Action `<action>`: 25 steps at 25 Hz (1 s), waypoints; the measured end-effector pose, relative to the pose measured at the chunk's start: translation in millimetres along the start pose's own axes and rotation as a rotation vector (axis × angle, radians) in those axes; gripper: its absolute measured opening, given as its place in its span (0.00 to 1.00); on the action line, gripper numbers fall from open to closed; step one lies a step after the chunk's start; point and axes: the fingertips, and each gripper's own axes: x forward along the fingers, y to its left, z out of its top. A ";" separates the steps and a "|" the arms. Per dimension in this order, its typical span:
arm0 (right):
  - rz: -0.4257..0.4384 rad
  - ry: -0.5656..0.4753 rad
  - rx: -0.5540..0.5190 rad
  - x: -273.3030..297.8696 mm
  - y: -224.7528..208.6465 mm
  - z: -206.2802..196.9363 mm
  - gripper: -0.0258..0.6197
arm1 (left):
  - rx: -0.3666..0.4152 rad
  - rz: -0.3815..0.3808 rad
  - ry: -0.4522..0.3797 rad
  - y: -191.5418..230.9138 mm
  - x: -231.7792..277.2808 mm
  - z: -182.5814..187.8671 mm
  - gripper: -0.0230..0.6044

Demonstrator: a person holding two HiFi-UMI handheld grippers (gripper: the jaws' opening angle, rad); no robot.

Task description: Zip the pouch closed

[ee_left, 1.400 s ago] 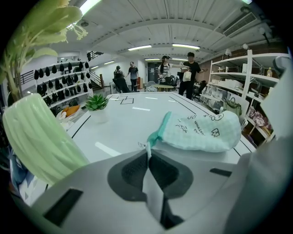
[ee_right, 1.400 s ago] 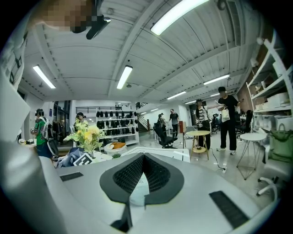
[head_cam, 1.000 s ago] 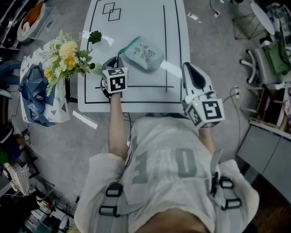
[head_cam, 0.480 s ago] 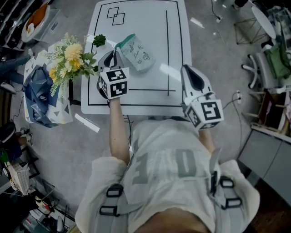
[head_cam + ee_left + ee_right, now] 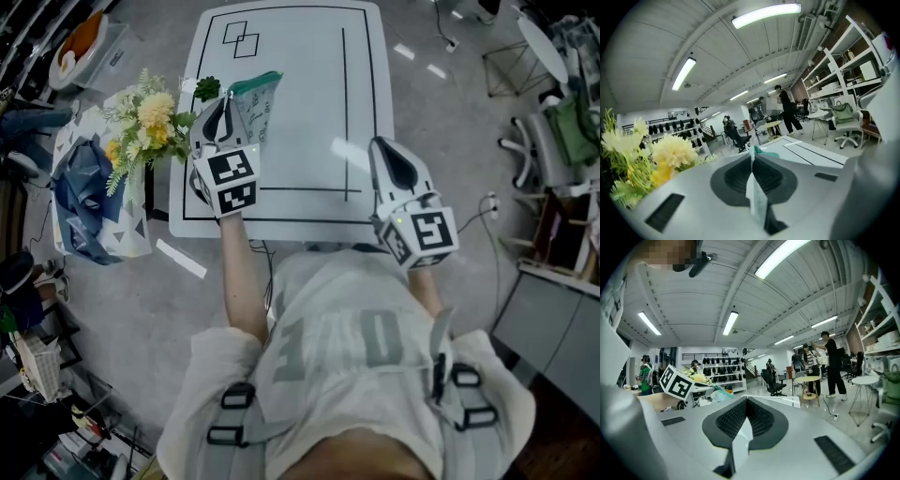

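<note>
The pale green pouch (image 5: 255, 105) with a teal zipper edge hangs off the white table (image 5: 309, 122), held up by my left gripper (image 5: 225, 97). In the left gripper view a thin strip of the pouch (image 5: 756, 197) is pinched between the shut jaws of that gripper (image 5: 752, 157), with the teal edge poking out past the tips. My right gripper (image 5: 387, 155) hovers at the table's front right, shut with nothing in it; the right gripper view shows its jaws (image 5: 746, 401) pressed together, and the pouch (image 5: 720, 393) off to the left.
A bouquet of yellow and white flowers (image 5: 141, 117) stands just left of the table, over a blue bag (image 5: 80, 192). A small green plant (image 5: 207, 88) sits at the table's left edge. Office chairs (image 5: 553, 122) stand to the right.
The left gripper has risen and carried the pouch up off the table; the pouch now hangs upright by its edge. The right gripper has stayed in place.
</note>
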 end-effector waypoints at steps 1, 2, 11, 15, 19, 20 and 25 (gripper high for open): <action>0.004 0.000 -0.001 0.4 0.8 -0.3 0.05 | 0.014 0.006 -0.020 1.7 -3.8 6.9 0.06; 0.009 0.000 -0.005 1.4 1.6 -0.2 0.05 | 0.028 0.014 -0.042 3.3 -7.9 13.7 0.06; 0.077 -0.071 -0.059 17.4 11.2 30.5 0.05 | 0.158 0.113 -0.209 7.1 -44.4 54.8 0.06; 0.096 -0.087 -0.054 24.9 15.5 38.9 0.05 | 0.304 0.155 -0.274 -10.6 -60.4 68.4 0.06; 0.119 -0.080 -0.033 27.3 20.4 38.1 0.05 | 0.349 0.137 -0.319 -33.4 -74.8 69.0 0.06; 0.124 -0.079 -0.032 27.5 21.5 38.0 0.05 | 0.342 0.128 -0.323 -36.9 -76.2 68.3 0.06; 0.129 -0.063 -0.016 26.8 22.0 32.3 0.05 | 0.285 0.094 -0.321 -46.6 -81.7 64.1 0.06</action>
